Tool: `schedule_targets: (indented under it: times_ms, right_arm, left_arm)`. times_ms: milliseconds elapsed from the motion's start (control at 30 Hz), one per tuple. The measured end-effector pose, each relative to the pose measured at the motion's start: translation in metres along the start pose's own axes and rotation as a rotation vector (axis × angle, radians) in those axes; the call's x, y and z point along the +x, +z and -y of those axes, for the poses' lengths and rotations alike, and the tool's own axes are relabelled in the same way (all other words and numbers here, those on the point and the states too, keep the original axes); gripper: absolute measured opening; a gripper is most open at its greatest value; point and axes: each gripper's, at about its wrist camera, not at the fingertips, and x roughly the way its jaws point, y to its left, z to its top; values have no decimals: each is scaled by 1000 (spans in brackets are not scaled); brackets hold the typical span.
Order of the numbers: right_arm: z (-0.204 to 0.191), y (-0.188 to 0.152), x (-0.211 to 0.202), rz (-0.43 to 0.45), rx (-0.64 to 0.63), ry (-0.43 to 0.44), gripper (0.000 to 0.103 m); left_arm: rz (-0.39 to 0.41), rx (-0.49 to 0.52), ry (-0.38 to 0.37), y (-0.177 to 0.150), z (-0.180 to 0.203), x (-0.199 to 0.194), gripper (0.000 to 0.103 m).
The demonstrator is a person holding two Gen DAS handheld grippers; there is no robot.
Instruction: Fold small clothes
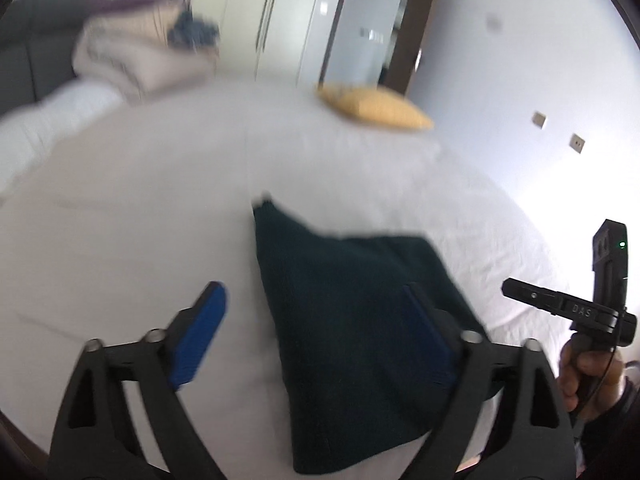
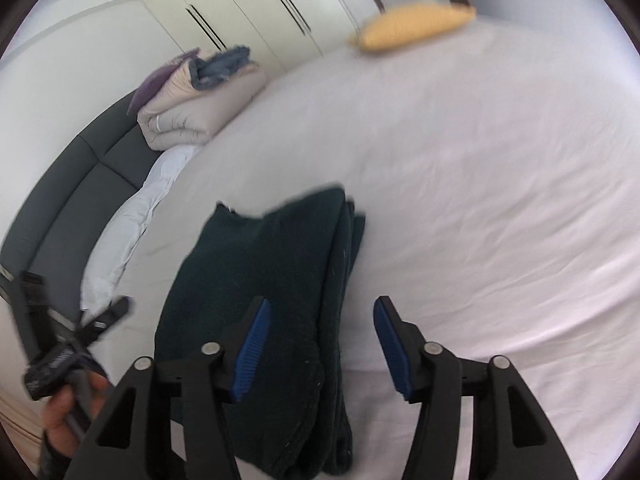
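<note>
A dark green garment [image 1: 352, 332] lies folded on the white bed sheet [image 1: 160, 184]; it also shows in the right wrist view [image 2: 264, 320], with stacked folded edges on its right side. My left gripper [image 1: 320, 332] is open, hovering over the garment's left edge, its blue pads apart and holding nothing. My right gripper [image 2: 320, 352] is open over the garment's near right edge, empty. Each gripper shows in the other's view, held by a hand: the right one [image 1: 576, 304], the left one [image 2: 68, 340].
A yellow cushion [image 1: 376, 108] lies at the bed's far edge. A folded beige duvet with blue and purple clothes on top [image 2: 200, 96] sits by the grey headboard [image 2: 72, 184]. A white pillow [image 2: 132, 224] lies beside it. Wardrobes and a door stand beyond.
</note>
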Motion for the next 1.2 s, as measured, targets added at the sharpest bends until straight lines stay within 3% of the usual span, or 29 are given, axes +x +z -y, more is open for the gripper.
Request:
schedule_targets:
  times_ms: [33,200,300,433,667,833,1033,1200]
  right_arm:
    - [-7,3,-13,40,-20,-14,67]
    - [-44,7,-79,275,-107,-30,103]
    - [-69,-1,-116,420,-162,-66,103]
    - [-93,-13,-139,487,-240,-139,103]
    - [-107,-26,-147,416,-258,-144,103]
    - [-106,-37,-141,357,-247,-217,103]
    - [-90,-40,-135,291,-147,-237,103]
    - [-91,-47,-124,240,-154,-277,103]
  left_arm:
    - [30,16,23,3,4,-13,100]
    - [172,101,142,20,42,-62,103]
    - [235,102,186,15,51,-88,103]
    - [216,83,186,9,56,-105,103]
    - [124,33,227,-9,62,-113,103]
    - [89,49,267,-23,72,-111,103]
    - [34,29,281,-30,71,-92,103]
    - [2,18,281,-34,66,-74,103]
